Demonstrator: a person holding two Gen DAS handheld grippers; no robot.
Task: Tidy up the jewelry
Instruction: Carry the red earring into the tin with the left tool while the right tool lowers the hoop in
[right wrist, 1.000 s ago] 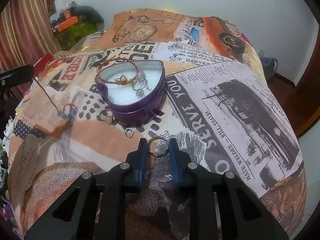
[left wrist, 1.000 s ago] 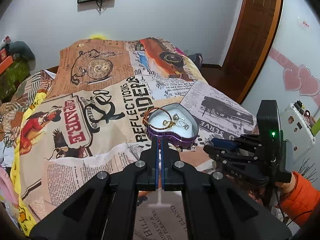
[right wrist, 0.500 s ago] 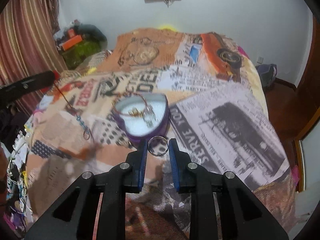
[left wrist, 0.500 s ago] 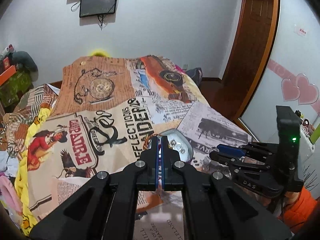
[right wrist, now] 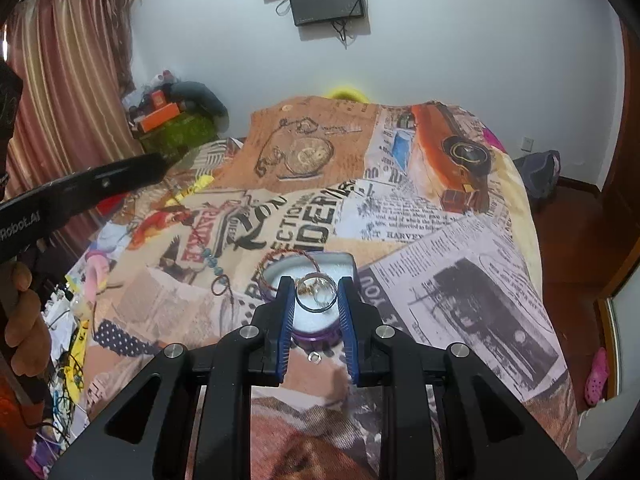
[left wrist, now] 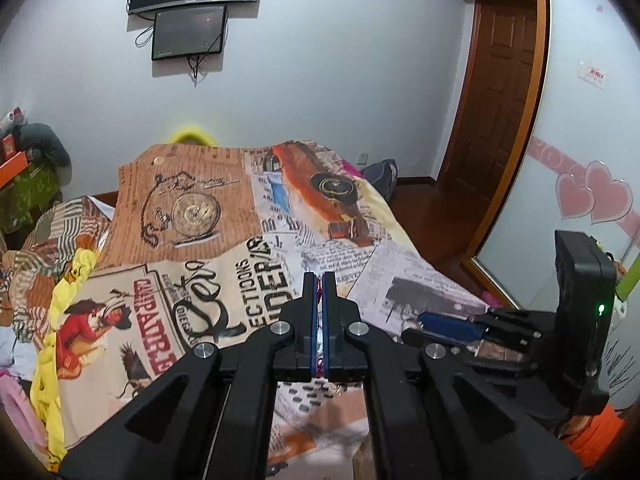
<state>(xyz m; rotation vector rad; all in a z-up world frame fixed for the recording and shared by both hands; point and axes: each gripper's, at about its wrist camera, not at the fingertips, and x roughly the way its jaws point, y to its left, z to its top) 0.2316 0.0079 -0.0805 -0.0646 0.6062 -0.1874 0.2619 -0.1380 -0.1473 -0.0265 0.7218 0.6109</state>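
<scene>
My right gripper (right wrist: 316,294) is shut on a silver ring (right wrist: 317,307) and holds it upright over the purple heart-shaped tin (right wrist: 316,334). The tin's white lining carries a red-gold bangle (right wrist: 280,258) and small rings. My left gripper (left wrist: 319,280) is shut on a thin reddish cord (left wrist: 319,294). In the right wrist view the left gripper (right wrist: 158,162) is up at the left. From it the cord hangs down to blue beads (right wrist: 211,259) and a small loop just above the bedspread. In the left wrist view the fingers hide the tin, and the right gripper (left wrist: 416,330) sits low at the right.
A small loose ring (right wrist: 314,357) lies on the printed bedspread (right wrist: 460,280) just in front of the tin. Boxes and bags pile up by the curtain at the left (right wrist: 172,128). A wooden door (left wrist: 500,120) stands at the right. A person's hand (right wrist: 24,312) and orange sleeve (left wrist: 592,436) show.
Both grippers have risen and tilted up, so more wall shows. The ring went up from the bedspread to over the tin. The beaded cord has lifted off the bed.
</scene>
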